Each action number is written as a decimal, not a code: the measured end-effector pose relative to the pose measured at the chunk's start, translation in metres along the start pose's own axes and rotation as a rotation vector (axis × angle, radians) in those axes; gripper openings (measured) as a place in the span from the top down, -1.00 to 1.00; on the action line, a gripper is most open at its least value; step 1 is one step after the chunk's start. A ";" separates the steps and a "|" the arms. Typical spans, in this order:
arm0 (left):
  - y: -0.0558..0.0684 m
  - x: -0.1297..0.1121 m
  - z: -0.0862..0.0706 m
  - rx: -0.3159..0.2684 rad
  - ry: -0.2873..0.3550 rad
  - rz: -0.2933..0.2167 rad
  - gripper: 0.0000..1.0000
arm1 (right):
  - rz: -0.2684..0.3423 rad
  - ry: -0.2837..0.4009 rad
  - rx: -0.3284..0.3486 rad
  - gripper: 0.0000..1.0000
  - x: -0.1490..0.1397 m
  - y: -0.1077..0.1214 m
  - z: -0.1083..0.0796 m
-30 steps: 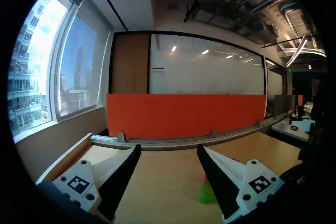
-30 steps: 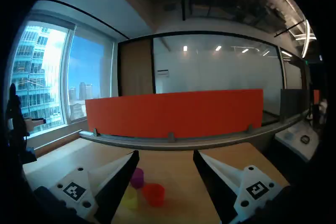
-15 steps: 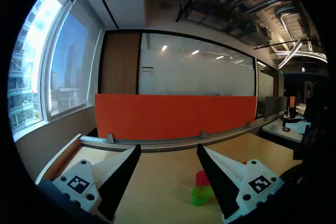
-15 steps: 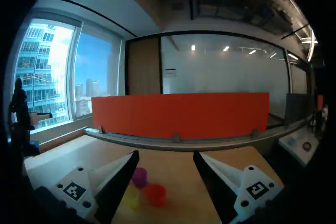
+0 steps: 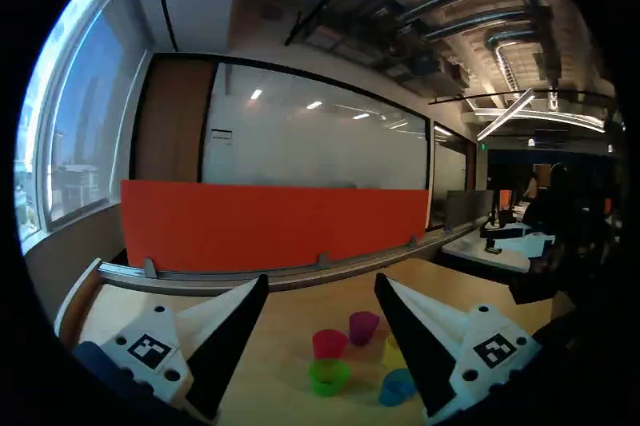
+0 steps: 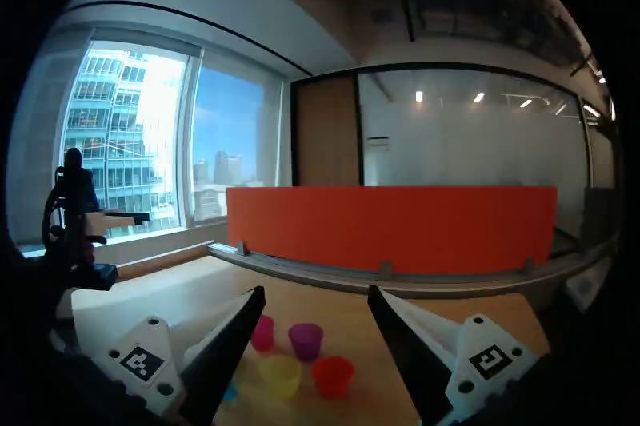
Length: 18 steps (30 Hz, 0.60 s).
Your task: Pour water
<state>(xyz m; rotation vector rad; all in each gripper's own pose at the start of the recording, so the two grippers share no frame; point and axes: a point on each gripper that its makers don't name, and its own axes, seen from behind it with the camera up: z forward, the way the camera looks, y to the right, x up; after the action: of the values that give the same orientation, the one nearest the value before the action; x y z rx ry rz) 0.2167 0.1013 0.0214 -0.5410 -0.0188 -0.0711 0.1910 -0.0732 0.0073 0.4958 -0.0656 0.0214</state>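
Observation:
Several small plastic cups stand together on the wooden desk (image 5: 288, 330). In the left gripper view, a red cup (image 5: 329, 342), a purple cup (image 5: 364, 327), a green cup (image 5: 329, 376), a yellow cup (image 5: 392, 352) and a blue cup (image 5: 398, 386) sit low between the fingers. My left gripper (image 5: 320, 278) is open and holds nothing. In the right gripper view, a pink cup (image 6: 262, 332), purple cup (image 6: 306, 340), yellow cup (image 6: 280, 374) and red cup (image 6: 332, 376) lie below my right gripper (image 6: 315, 292), which is open and holds nothing. The left gripper (image 6: 84, 222) also appears far off.
An orange divider panel (image 5: 272, 222) on a metal rail closes the desk's far edge. Windows (image 6: 136, 154) run along the left side. More desks (image 5: 512, 244) and a dark figure (image 5: 560, 226) are at the right. A glass wall (image 6: 472, 138) stands behind.
Both views have swung and tipped slightly down, the left one rightward, the right one leftward. More cups now show between each pair of fingers. Both grippers have stayed open.

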 end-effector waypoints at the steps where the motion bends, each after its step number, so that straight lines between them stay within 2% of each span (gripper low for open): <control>1: 0.004 0.001 0.000 -0.018 0.003 0.003 -0.98 | 0.004 -0.002 0.016 -0.99 0.000 -0.003 0.000; 8: 0.026 0.016 -0.004 -0.111 0.037 0.018 -0.97 | 0.018 -0.003 0.110 -0.99 0.009 -0.022 -0.001; 18: 0.030 0.007 -0.004 -0.141 0.000 0.046 -0.98 | -0.024 -0.021 0.131 -0.99 0.008 -0.027 -0.001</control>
<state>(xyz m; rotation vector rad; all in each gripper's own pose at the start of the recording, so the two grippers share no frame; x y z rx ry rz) 0.2259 0.1246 0.0025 -0.6822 -0.0018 -0.0275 0.1996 -0.0965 -0.0060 0.6275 -0.0794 -0.0033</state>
